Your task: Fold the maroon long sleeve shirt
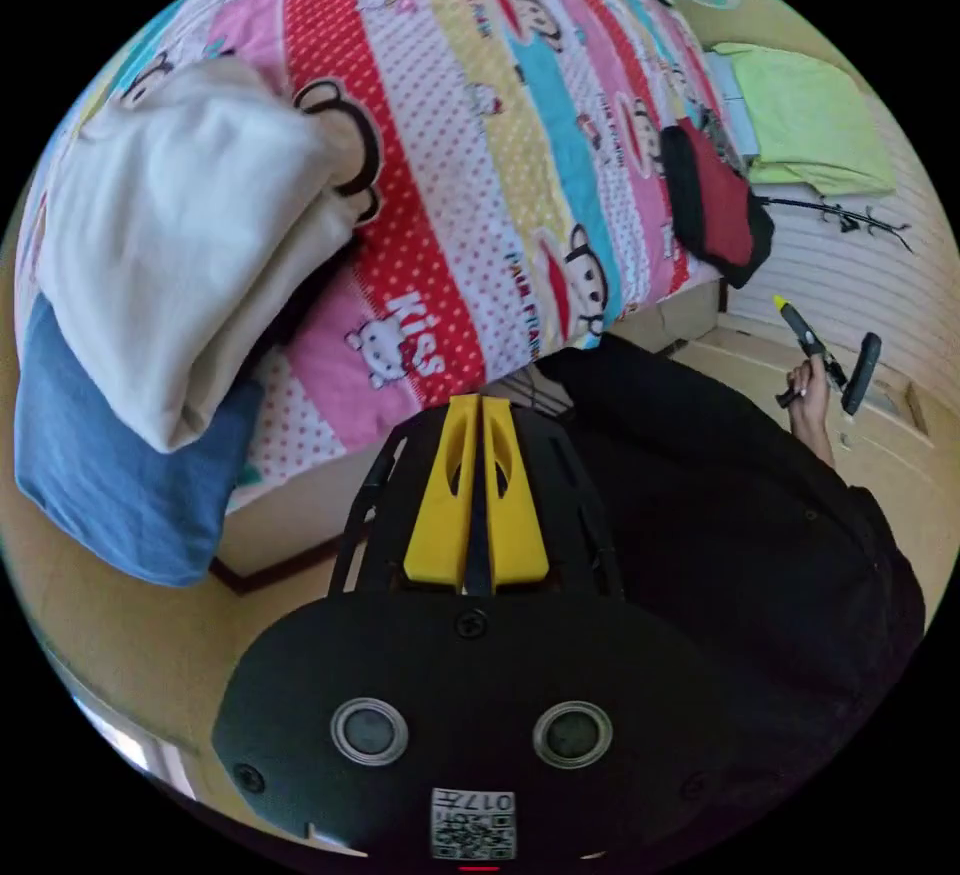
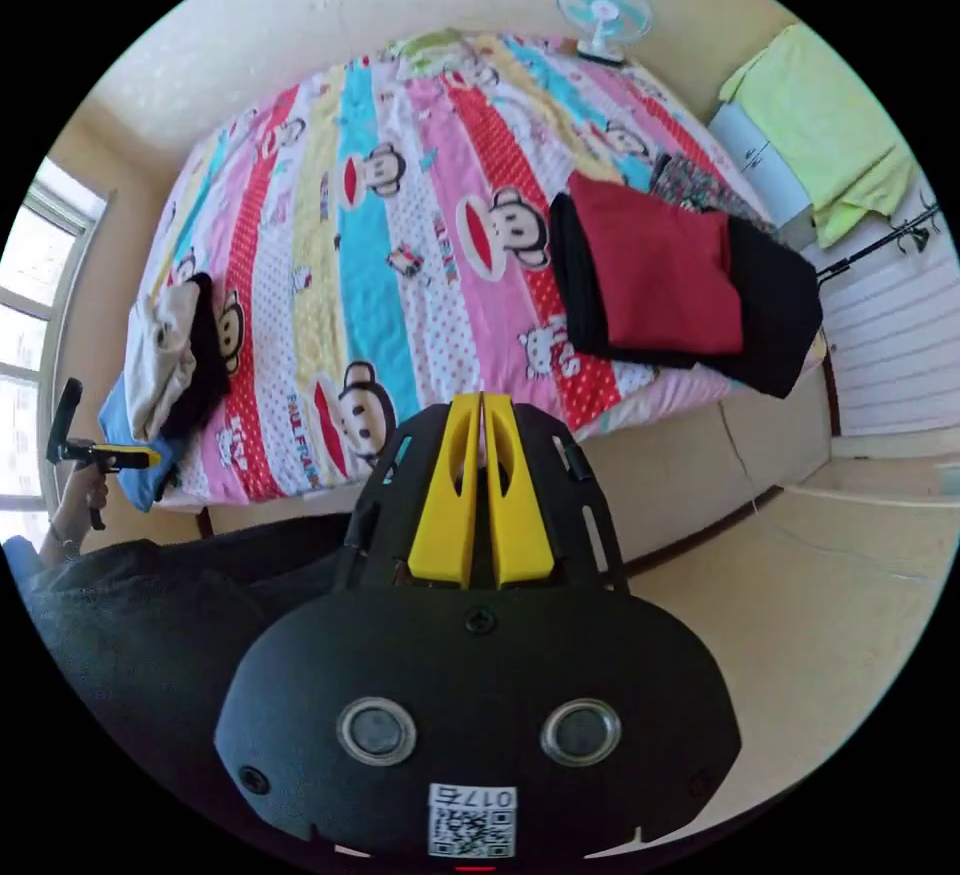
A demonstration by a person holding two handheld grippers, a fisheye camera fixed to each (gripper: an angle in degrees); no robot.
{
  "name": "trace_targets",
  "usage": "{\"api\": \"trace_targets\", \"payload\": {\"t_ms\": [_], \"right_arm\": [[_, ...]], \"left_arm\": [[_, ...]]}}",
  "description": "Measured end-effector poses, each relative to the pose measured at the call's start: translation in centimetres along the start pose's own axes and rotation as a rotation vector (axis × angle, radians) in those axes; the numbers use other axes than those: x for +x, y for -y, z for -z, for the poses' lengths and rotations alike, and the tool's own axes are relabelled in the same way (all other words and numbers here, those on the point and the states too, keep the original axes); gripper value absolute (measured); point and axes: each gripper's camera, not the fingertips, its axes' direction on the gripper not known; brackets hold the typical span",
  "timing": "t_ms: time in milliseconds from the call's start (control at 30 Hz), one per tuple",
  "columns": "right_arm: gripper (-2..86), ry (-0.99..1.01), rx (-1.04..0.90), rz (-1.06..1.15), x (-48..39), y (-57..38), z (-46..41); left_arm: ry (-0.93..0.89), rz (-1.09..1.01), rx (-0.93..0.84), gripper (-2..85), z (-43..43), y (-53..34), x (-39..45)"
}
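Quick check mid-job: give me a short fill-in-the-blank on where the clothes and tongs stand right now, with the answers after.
1. The maroon shirt lies folded on top of a ____ garment near the edge of the bed.
2. The jaws of the right tongs are ____, holding nothing.
3. The cream garment lies on a ____ one at the bed's corner.
4. By the wall past the far end of the bed stands a small ____.

Missing words: black; shut; blue; fan
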Motion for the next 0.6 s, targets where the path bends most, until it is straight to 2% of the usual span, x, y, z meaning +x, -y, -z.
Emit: {"api": "trace_targets", "payload": {"t_ms": [67, 133, 200, 267, 433, 500, 600], "right_arm": [[0.3, 0.04, 0.098, -0.1, 3.8, -1.3, 1.2], [0.3, 0.127, 0.078, -0.172, 9.2, -2.4, 0.5], [0.3, 0.133, 0.049, -0.21, 12.9, -2.9, -0.1], [0.4, 0.094, 0.098, -0.203, 16.0, -3.7, 0.9], [1.0, -0.299, 0.397, -0.084, 22.3, -6.2, 4.9], [1.5, -0.328, 0.454, -0.123, 25.5, -6.8, 3.6], [3.2, -0.072, 0.158, -0.127, 32.1, -4.9, -0.5]], "left_arm": [[-0.07, -0.023, 0.094, -1.0, -1.3, -0.3, 4.2], [-0.067, -0.036, 0.176, -1.0, -2.6, -0.7, 8.3], [0.019, -0.061, 0.247, -1.0, -4.5, -0.8, 13.9], [0.095, -0.094, 0.246, -1.0, -5.9, -0.1, 18.0], [0.204, -0.226, 0.238, -1.0, -9.5, 4.1, 29.2], [0.209, -0.254, 0.244, -0.9, -11.4, 7.1, 34.6], [0.108, -0.309, 0.313, -0.5, -13.1, 10.4, 41.0]]}}
